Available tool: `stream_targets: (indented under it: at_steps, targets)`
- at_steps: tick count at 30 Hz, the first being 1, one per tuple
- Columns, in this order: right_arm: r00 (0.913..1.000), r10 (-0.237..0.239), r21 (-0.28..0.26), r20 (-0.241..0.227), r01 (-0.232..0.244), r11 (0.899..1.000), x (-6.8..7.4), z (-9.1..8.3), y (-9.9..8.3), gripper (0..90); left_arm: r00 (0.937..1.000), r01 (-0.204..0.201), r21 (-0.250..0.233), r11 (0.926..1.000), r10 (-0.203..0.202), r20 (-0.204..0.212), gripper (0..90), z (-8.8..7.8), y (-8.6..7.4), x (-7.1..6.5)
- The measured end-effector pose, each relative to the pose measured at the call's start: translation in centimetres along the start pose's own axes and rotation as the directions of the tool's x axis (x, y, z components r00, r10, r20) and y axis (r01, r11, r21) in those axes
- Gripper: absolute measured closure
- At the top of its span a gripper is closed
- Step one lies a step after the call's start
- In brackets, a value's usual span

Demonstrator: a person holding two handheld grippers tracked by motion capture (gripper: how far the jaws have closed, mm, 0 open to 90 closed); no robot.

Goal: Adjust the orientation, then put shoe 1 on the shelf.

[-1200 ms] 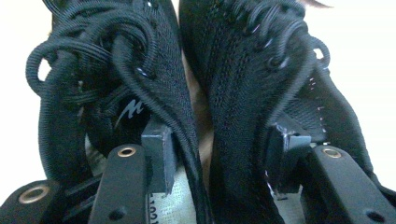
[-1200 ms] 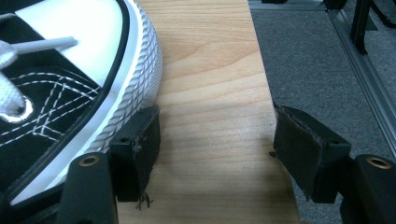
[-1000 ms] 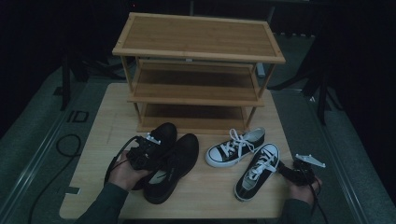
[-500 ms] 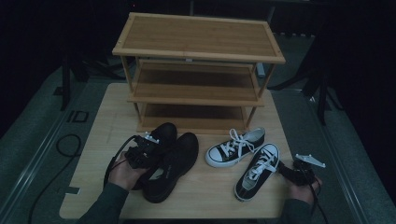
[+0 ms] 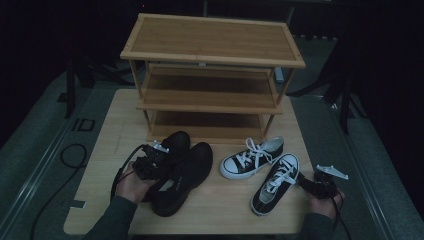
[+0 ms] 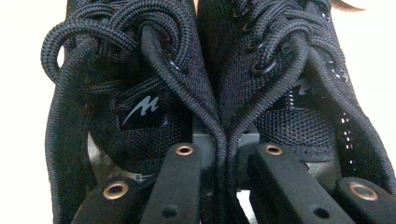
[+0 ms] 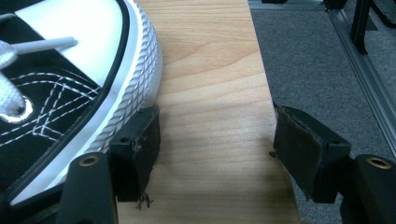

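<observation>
Black mesh shoes (image 6: 196,79) bear a pale "M" tongue mark, left gripper (image 6: 224,154) clamping both inner collars. Right gripper (image 7: 215,154) gapes at the counter (image 7: 210,70) edge.

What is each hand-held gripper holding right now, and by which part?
The left hand-held gripper pinches the black shoes together by their inner collars. The right hand-held gripper holds nothing.
</observation>
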State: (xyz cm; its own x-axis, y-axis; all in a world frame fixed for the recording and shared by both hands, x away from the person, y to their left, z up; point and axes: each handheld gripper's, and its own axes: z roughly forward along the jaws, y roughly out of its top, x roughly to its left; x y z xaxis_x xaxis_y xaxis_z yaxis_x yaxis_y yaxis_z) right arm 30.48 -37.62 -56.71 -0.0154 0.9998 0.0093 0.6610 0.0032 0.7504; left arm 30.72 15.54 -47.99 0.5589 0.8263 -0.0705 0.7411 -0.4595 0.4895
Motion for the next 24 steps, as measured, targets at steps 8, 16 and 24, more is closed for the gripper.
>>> stream_targets:
  at_steps: [8,16,24]
  targets:
    - [1.0,0.0,0.0,0.0,0.0,1.0,0.0,0.0,0.0,31.4,1.0,0.001,-0.017,0.9999,-0.002,-0.001,84.5,-0.2,0.2,0.0]
    - [1.0,0.0,0.0,0.0,0.0,1.0,0.0,0.0,0.0,31.4,0.9999,-0.01,-0.043,0.999,0.009,-0.012,84.5,-1.0,1.0,-0.1]
    - [1.0,-0.001,0.0,0.0,0.001,1.0,0.0,0.0,0.0,31.4,0.9999,-0.011,-0.056,0.9984,0.011,-0.006,84.4,-0.9,1.7,-0.2]
